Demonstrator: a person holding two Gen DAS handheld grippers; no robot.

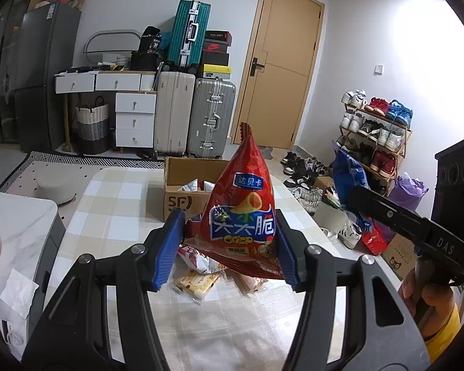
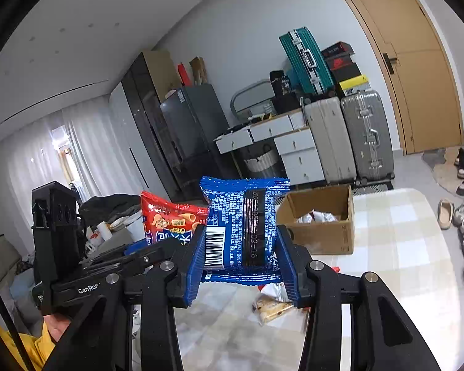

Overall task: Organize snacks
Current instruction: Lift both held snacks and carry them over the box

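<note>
The left gripper (image 1: 229, 247) has its two blue pads squeezed in on a big red chip bag (image 1: 241, 213). The bag is puffy and stands up tall between the pads, with its pointy crimped top high above them. The pads press its lower sides.

The right gripper (image 2: 241, 256) is closed on a blue snack pack (image 2: 244, 225). The pack sits flat between the pads with its back showing, so you can see a barcode and small white print. The jaws are only as far apart as the pack is wide.

The two grippers are up in the air side by side. From the right one, the red bag shows just to the left of the blue pack.

Under the left gripper, down on the checked tablecloth (image 1: 114, 216), lie more snacks. There is a small yellow wrapped cake (image 1: 195, 281) and a red and white packet (image 1: 191, 258) next to it.

A bit past the grippers sits an open cardboard box (image 1: 182, 198) on the table. Some silvery packets (image 1: 190, 185) are already inside it.

Far behind the box, by the wall, stand a white suitcase (image 1: 173, 114) and a grey suitcase (image 1: 212, 117), with a green one (image 1: 188, 32) on top. A brown door (image 1: 281, 65) is past them. Off to the right is a shoe rack (image 1: 377, 133) full of shoes.
</note>
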